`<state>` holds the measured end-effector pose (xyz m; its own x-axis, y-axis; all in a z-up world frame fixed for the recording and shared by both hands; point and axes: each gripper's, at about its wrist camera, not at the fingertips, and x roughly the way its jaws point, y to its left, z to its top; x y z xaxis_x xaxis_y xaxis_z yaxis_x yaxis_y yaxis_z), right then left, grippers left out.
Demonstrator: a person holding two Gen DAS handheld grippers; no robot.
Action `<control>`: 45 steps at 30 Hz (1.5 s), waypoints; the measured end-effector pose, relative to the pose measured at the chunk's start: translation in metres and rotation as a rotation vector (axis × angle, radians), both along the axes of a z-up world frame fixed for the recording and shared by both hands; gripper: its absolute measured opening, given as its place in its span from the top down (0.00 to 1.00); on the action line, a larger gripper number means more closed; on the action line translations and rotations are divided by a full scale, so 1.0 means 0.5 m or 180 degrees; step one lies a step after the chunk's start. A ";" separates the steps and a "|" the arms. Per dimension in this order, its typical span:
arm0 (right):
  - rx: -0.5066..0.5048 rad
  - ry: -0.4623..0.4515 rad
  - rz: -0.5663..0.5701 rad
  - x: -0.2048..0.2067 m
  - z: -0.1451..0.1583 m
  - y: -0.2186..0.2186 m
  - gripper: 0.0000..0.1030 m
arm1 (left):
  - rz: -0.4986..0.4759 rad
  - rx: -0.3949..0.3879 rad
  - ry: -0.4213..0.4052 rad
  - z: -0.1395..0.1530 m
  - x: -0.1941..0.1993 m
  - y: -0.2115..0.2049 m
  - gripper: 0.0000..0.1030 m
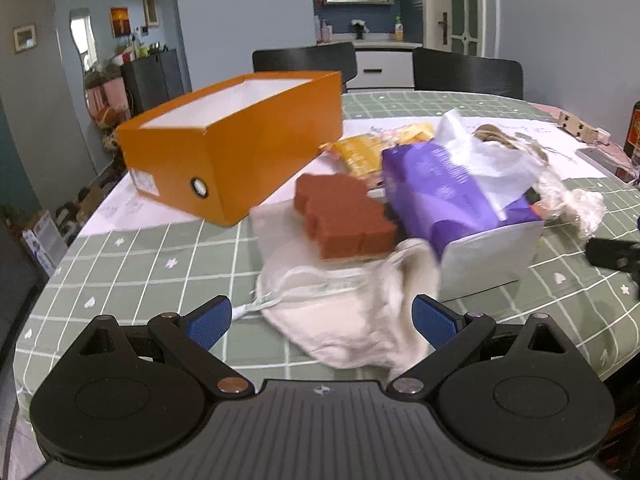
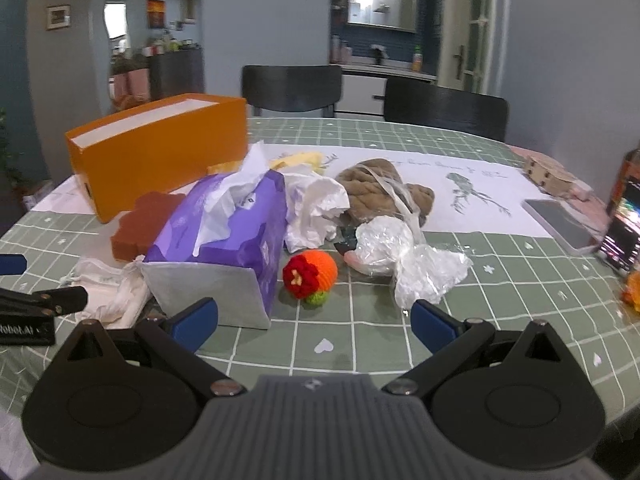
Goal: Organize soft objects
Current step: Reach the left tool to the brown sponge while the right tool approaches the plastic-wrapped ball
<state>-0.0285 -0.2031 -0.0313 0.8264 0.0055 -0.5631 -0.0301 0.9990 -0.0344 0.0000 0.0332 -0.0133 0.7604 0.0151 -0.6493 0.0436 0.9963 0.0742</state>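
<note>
An open orange box (image 1: 236, 136) stands at the back left of the table; it also shows in the right wrist view (image 2: 160, 152). A pile lies beside it: a brown sponge (image 1: 344, 216), a purple tissue pack (image 1: 452, 192), a white cloth pouch (image 1: 352, 316), yellow packets (image 1: 360, 152). In the right wrist view I see the tissue pack (image 2: 232, 232), a crocheted orange ball (image 2: 312, 272), a brown knit item (image 2: 380, 188), and crumpled clear plastic (image 2: 404, 260). My left gripper (image 1: 322, 320) is open just above the pouch. My right gripper (image 2: 314, 324) is open, just in front of the ball.
The round table has a green checked cloth (image 2: 360, 340) and a white runner (image 2: 460, 200). A phone (image 2: 560, 224), a lit screen (image 2: 624, 236) and a small wooden box (image 2: 548, 172) sit at the right. Two black chairs (image 2: 444, 112) stand behind.
</note>
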 end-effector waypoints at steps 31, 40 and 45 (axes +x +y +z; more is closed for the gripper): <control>-0.0370 0.0155 0.0983 0.034 0.116 -0.079 0.05 | -0.0238 -0.0670 0.0296 0.025 0.188 0.046 0.00; -0.0313 0.0304 0.0855 0.172 0.115 -0.132 0.05 | -0.0434 -0.0320 0.0449 0.010 0.236 0.006 0.00; -0.0324 0.0392 0.0857 0.254 0.115 -0.137 0.05 | -0.0538 -0.0232 0.0513 0.006 0.250 0.002 0.00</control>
